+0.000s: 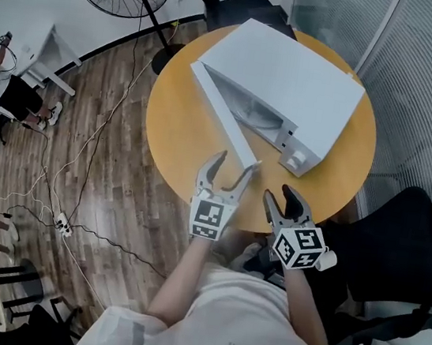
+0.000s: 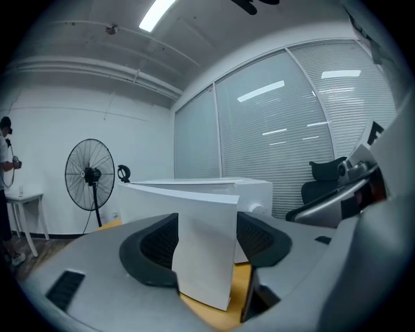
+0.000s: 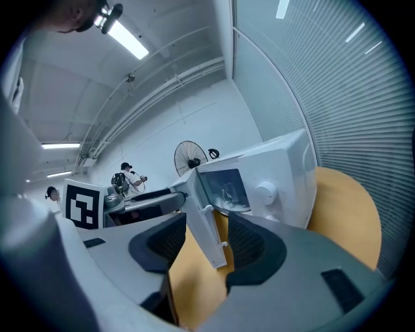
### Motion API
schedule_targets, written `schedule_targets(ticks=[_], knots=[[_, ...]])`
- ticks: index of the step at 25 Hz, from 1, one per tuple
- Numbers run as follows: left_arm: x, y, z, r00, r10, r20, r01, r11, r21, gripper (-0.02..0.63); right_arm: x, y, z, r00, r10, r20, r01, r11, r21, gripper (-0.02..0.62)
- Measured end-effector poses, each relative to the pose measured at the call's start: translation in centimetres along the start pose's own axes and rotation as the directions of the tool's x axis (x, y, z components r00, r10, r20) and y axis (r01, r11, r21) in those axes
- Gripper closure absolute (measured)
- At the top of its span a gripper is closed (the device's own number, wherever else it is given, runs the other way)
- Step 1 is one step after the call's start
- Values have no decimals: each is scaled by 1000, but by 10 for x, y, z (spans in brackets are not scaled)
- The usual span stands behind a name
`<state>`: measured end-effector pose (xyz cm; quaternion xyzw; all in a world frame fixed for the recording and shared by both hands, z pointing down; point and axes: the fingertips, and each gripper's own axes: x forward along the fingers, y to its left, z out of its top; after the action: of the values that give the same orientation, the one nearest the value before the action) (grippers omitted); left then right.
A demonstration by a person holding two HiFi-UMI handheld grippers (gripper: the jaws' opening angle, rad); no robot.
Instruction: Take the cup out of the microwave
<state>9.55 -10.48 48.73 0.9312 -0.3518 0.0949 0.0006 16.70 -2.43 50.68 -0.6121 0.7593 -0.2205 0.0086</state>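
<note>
My left gripper (image 1: pixel 237 161) sits at the free end of the open door (image 1: pixel 220 116), jaws spread wide. In the left gripper view the door's end panel (image 2: pixel 204 253) stands upright between the two pads. It looks close against the left pad, with a clear gap to the right one. I see no clamp on it, so I read this gripper as straddling the door and not gripping it.

My right gripper (image 1: pixel 278 192) hangs over the near edge of the table (image 1: pixel 182 131), just right of the left one and apart from the door. Its jaws are moderately apart with nothing held. Between them in the right gripper view I see only bare tabletop, with the door's handle edge (image 3: pixel 201 214) farther off.

The microwave (image 1: pixel 292 83) lies across the far half of the table, with its door swung out toward me. The cup (image 3: pixel 228 192) is inside the cavity. It looks clear and I can only make it out faintly from the right gripper view; neither gripper is near it
</note>
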Motion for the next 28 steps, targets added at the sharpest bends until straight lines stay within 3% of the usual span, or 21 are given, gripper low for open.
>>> schedule_targets(ticks=[9, 28], knots=[[-26, 12, -8, 992, -123, -12, 123, 992, 4, 347, 18, 47, 9, 1000, -10, 20, 10, 1000, -2, 399], [-95, 72, -30, 991, -134, 4, 134, 990, -41, 348, 46, 106, -16, 996, -93, 7, 93, 996, 8, 399]])
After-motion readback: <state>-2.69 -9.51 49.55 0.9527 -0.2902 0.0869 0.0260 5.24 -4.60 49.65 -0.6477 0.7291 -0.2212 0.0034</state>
